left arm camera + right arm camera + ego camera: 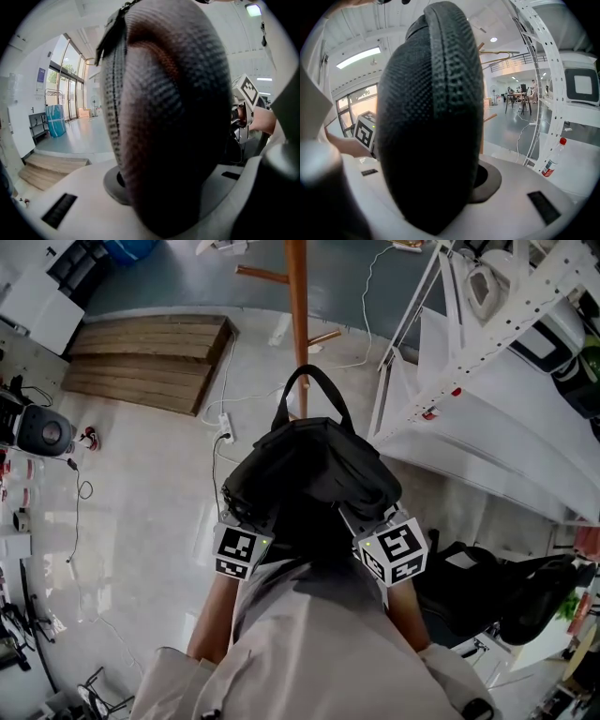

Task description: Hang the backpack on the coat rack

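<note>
Location: we are finding the backpack (314, 470) held up off the floor, just short of the coat rack (297, 324) and not yet on it.
Left gripper (247, 518): its fingers are clenching the pack's padded mesh.
Right gripper (362, 517): its fingers are likewise clamping padded mesh.
Handling: we are judging it soft, saggy and grippy.
Hold point: the top handle (314, 379) is standing free, so we are recommending steering that loop over a peg (323, 337).

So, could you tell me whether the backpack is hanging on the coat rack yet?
Not yet: the backpack is held off the coat rack by left gripper and right gripper, its handle clear of the pegs.
</note>
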